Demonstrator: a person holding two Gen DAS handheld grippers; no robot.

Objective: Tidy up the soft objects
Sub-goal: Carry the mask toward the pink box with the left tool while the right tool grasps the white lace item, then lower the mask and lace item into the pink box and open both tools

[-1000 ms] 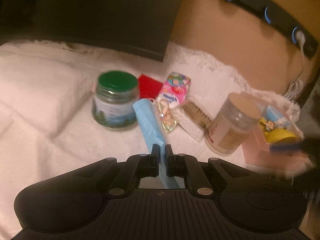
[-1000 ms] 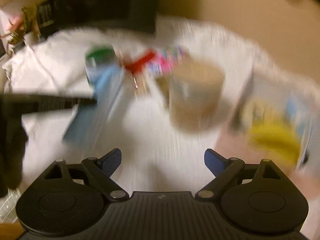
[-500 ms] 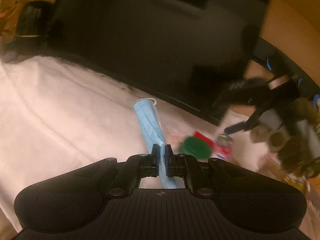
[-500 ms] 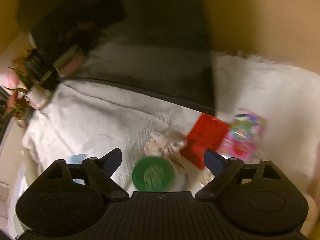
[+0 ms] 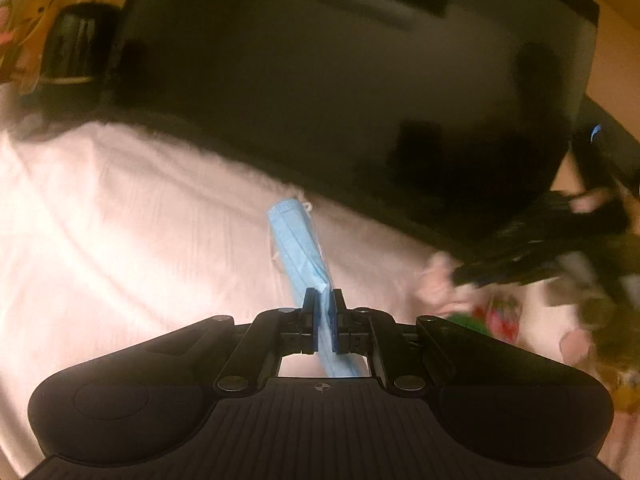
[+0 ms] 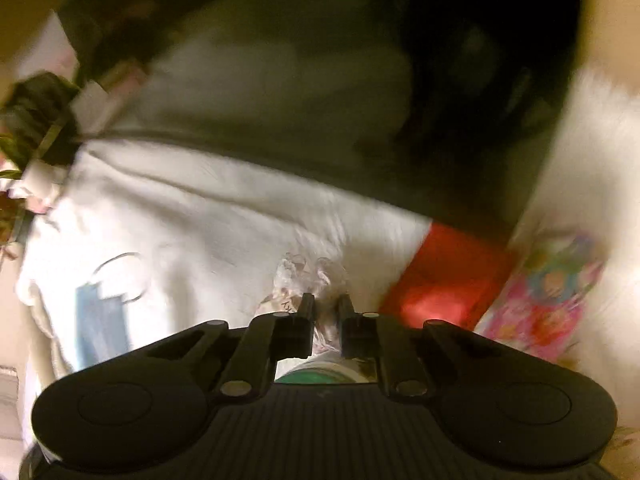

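Observation:
My left gripper is shut on a folded blue face mask and holds it above the white cloth. In the right wrist view the same mask shows blurred at the left. My right gripper is shut on a crumpled clear plastic wrapper, just above the green-lidded jar. In the left wrist view the right gripper shows at the right, holding the pale wrapper.
A large black box stands at the back of the cloth. A red packet and a pink patterned packet lie to the right of the jar. A plant stands at the far left.
My right gripper has shut on the crumpled wrapper next to the green jar. My left gripper has carried the mask leftward, away from the objects.

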